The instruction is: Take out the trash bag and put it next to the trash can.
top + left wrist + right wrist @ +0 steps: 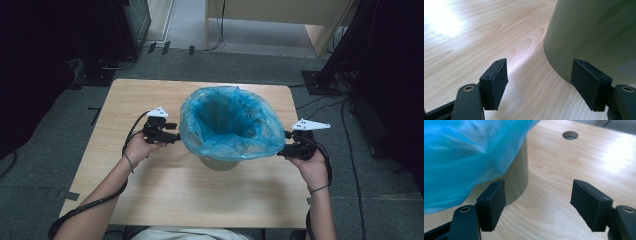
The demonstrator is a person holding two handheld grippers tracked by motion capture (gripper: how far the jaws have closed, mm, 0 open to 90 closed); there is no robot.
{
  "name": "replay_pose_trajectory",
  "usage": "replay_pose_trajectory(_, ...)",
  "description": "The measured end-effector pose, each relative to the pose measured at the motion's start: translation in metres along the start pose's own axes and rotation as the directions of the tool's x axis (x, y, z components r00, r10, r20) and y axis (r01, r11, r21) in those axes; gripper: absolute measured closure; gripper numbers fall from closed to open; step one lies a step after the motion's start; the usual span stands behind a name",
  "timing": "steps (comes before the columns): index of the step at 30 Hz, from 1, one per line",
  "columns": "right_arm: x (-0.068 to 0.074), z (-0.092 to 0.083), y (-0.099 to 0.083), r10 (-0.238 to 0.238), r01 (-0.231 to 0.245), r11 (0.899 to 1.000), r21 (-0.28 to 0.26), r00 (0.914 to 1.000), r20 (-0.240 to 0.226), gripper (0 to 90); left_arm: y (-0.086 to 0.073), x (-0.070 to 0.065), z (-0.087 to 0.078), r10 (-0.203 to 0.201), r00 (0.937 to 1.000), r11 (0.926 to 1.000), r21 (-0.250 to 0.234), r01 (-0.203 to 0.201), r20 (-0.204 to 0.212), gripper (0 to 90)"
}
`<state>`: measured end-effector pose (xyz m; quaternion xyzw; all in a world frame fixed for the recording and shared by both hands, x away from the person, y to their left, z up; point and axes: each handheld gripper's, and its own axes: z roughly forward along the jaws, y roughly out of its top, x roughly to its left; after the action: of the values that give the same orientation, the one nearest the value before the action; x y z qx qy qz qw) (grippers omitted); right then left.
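Centre of the high view: a pale green bin [220,162] on the wooden worktop [165,185], lined with a blue plastic bag [230,122] folded out wide over the rim and hiding most of the wall.

Left of the bin, just beside the bag's edge: the left gripper [172,136], held in the left hand [137,147]. Fingers [495,83] spread wide apart in the left gripper view, nothing between them; curved bin wall [594,32] in the upper right, close behind the right-side finger.

Right of the bin, at the bag's hanging edge: the right gripper [286,145], in the right hand [312,167]. Fingers [491,203] also spread apart, holding nothing. Bag [461,152] at the upper left of the right gripper view, hanging above the left-side finger, bin wall [517,180] under it. Round hole [570,135] in the worktop at the top.
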<state>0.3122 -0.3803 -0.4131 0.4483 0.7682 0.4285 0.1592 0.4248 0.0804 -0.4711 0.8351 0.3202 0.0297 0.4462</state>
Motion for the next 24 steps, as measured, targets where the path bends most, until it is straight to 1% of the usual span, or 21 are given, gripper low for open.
replay_pose_trajectory(3,0.0,-0.004,0.002,-0.001,0.001,1.0,-0.01,1.0,0.0,28.5,0.0,0.0,0.001,0.004,1.0,1.0,0.004,-0.004,-0.001,29.2)
replay_pose_trajectory(4,0.002,-0.007,0.005,-0.012,0.011,1.0,-0.009,0.9999,-0.002,28.8,0.0,0.0,0.001,0.004,1.0,1.0,0.004,-0.004,0.0,29.2)
replay_pose_trajectory(8,0.006,-0.008,0.01,-0.024,0.024,1.0,0.011,0.9997,-0.002,28.7,-0.001,0.0,0.0,0.004,1.0,1.0,0.009,-0.004,-0.002,29.2)
replay_pose_trajectory(10,0.008,-0.009,0.012,-0.03,0.031,0.999,0.017,0.9995,-0.007,28.8,-0.001,0.0,0.0,-0.005,1.0,1.0,0.006,0.005,0.0,29.2)
replay_pose_trajectory(13,0.009,-0.013,0.018,-0.044,0.044,0.999,0.011,0.9986,-0.029,29.0,-0.003,0.0,0.001,-0.007,1.0,0.9998,0.021,0.007,0.001,29.2)
replay_pose_trajectory(14,0.009,-0.013,0.018,-0.044,0.044,0.999,0.011,0.9986,-0.029,29.0,-0.003,0.0,0.001,-0.007,1.0,0.9998,0.021,0.007,0.001,29.2)
replay_pose_trajectory(15,0.013,-0.017,0.024,-0.062,0.062,0.998,0.004,0.9972,-0.043,29.2,-0.003,0.0,0.002,-0.007,1.0,0.9996,0.026,0.007,0.0,29.2)
replay_pose_trajectory(18,0.016,-0.02,0.028,-0.073,0.073,0.997,0.003,0.9959,-0.052,29.2,-0.003,0.0,0.002,-0.001,1.0,0.9996,0.027,0.001,-0.002,29.2)
replay_pose_trajectory(21,0.021,-0.026,0.037,-0.101,0.101,0.995,0.0,0.9932,-0.057,28.9,-0.004,0.0,0.001,-0.002,1.0,0.9998,0.022,0.002,-0.007,29.2)
replay_pose_trajectory(22,0.024,-0.029,0.043,-0.113,0.113,0.994,-0.013,0.991,-0.071,28.0,-0.004,0.0,0.001,0.001,1.0,0.9996,0.029,-0.001,-0.008,29.2)
replay_pose_trajectory(24,0.025,-0.029,0.044,-0.116,0.115,0.993,-0.018,0.9901,-0.08,27.8,-0.004,0.0,0.001,0.006,0.9999,0.9995,0.03,-0.006,-0.01,29.2)
